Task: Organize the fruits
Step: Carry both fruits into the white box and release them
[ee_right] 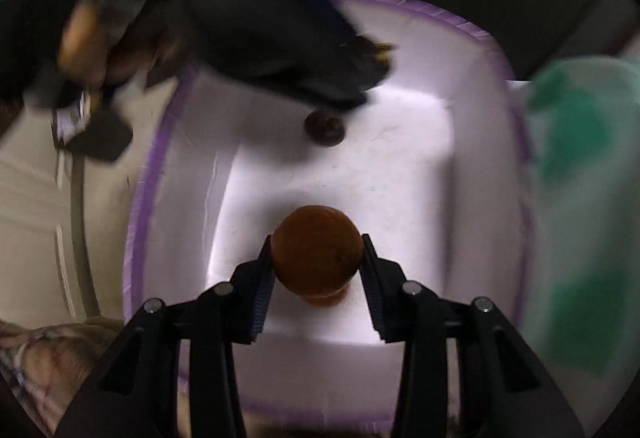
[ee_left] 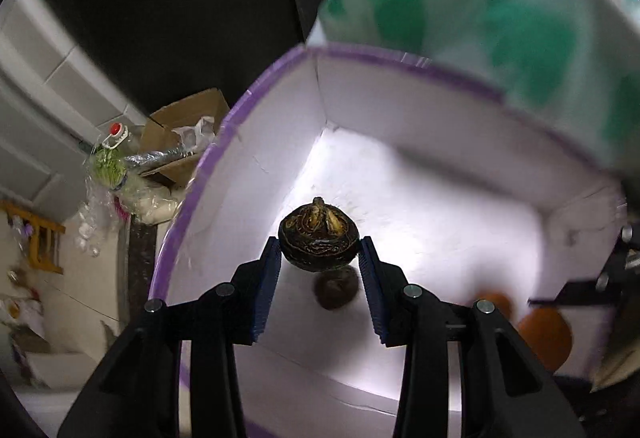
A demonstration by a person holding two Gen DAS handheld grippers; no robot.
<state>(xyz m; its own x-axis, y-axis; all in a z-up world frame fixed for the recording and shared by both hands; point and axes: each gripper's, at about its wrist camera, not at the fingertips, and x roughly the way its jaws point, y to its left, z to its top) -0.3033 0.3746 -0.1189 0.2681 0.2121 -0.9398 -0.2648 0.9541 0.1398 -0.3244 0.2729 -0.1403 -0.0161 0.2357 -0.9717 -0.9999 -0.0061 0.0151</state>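
My left gripper (ee_left: 319, 252) is shut on a dark brown water chestnut (ee_left: 318, 236) and holds it above the floor of a white box with a purple rim (ee_left: 224, 142). A second dark chestnut (ee_left: 335, 288) lies on the box floor just below it and also shows in the right wrist view (ee_right: 324, 126). My right gripper (ee_right: 318, 258) is shut on an orange fruit (ee_right: 316, 248) inside the same box (ee_right: 140, 190). Another orange fruit (ee_right: 326, 298) lies under it. In the left wrist view the oranges (ee_left: 544, 334) sit at the box's right end. The left gripper shows blurred at the upper left of the right wrist view (ee_right: 280, 34).
A white and green plastic bag (ee_left: 500, 10) hangs over the box's far right side and shows at the right of the right wrist view (ee_right: 580, 198). A cardboard box (ee_left: 180, 142) and a bottle with a red cap (ee_left: 114, 136) stand to the left beyond the white box.
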